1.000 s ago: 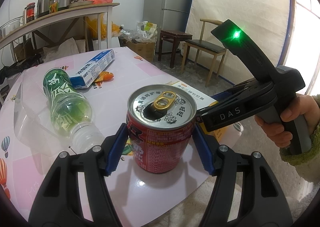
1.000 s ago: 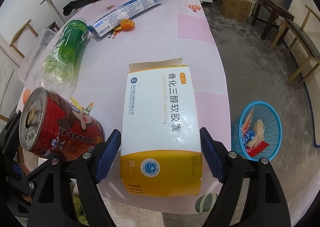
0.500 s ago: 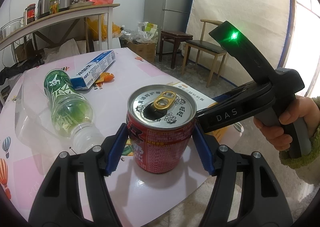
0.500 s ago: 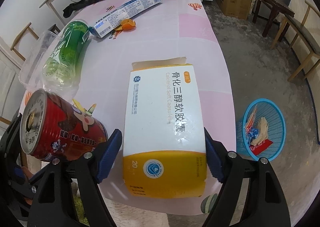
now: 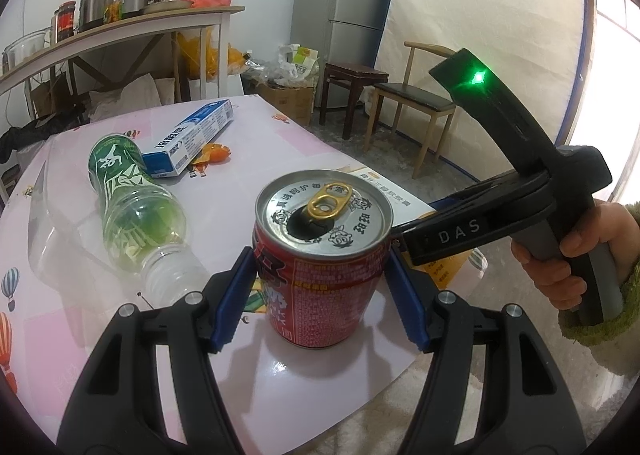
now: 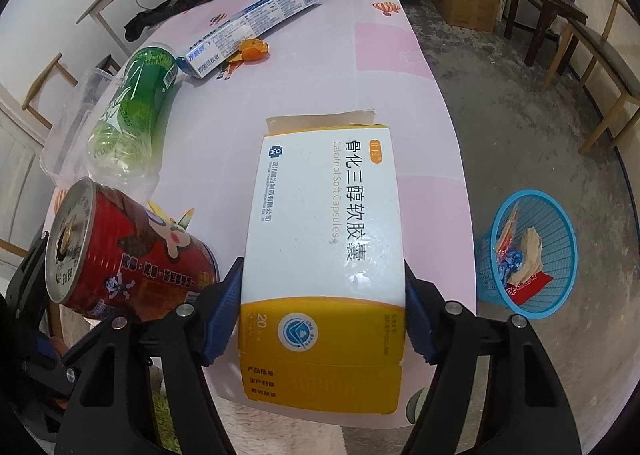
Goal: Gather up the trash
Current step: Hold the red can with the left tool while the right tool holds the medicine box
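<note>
1. On my left wrist view, the left gripper has its jaws clamped on the red drink can; both blue pads press its sides. The can stands upright on the table, pull tab opened, near the table's near edge.
2. On my right wrist view, the right gripper points steeply down over the white and yellow medicine box. Its jaws are closing, with the box between them; both blue pads look to be meeting the box's long edges, at about the line where white turns to yellow.
3. The medicine box lies flat on the table, its far flap open at 12 o'clock and its yellow end reaching the table's near edge.
4. From the box, the red drink can sits at 9 o'clock, just beside it.
5. A green-labelled plastic bottle lies on its side at 10 o'clock of the box, its neck end near the can.
6. A blue and white toothpaste box lies at 11 o'clock, far across the table, with a piece of orange peel touching its near side.
7. A blue mesh wastebasket stands on the floor at 3 o'clock of the box, off the table, with wrappers and paper inside.
8. In the left view, a hand in a green fuzzy sleeve grips the right gripper's handle at 3 o'clock.
</note>
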`<state>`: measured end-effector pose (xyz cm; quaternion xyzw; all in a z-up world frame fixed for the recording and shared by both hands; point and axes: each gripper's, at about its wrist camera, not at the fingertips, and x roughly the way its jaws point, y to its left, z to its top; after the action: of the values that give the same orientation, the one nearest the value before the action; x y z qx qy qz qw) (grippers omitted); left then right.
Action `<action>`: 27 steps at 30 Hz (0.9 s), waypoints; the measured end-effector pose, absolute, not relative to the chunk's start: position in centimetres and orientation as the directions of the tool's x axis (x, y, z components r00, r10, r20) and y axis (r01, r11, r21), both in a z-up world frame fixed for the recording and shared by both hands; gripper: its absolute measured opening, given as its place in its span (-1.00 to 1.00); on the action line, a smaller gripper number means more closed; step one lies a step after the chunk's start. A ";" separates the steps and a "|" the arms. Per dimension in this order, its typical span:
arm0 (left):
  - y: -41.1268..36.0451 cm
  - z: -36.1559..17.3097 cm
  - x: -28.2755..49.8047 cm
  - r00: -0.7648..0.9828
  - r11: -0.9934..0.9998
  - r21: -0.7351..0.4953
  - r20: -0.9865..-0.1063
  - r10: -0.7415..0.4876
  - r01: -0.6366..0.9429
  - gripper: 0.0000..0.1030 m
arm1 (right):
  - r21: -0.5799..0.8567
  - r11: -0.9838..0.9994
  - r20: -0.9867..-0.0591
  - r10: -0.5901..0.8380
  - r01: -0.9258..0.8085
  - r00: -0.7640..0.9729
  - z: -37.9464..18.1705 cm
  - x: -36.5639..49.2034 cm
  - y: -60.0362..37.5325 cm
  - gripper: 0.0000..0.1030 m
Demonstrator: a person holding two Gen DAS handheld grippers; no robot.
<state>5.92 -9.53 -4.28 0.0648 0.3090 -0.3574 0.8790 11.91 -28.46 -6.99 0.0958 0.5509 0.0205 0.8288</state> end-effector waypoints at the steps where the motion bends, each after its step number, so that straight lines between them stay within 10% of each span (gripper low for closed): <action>1: -9.5 -4.3 6.0 0.555 0.737 -0.108 -0.588 -0.588 0.667 0.20 | 0.187 0.980 -0.908 0.144 0.073 0.393 -7.0 11.9 -28.5 0.33; 27: -9.0 -4.3 5.9 0.545 0.732 -0.154 -0.570 -0.615 0.664 0.20 | 0.245 0.962 -0.885 0.171 0.120 0.433 -6.4 11.8 -29.5 0.31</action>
<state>5.93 -9.02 -4.31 0.0398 0.3078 -0.3641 0.8781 11.77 -29.50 -6.43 0.1366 0.5323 0.0154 0.8353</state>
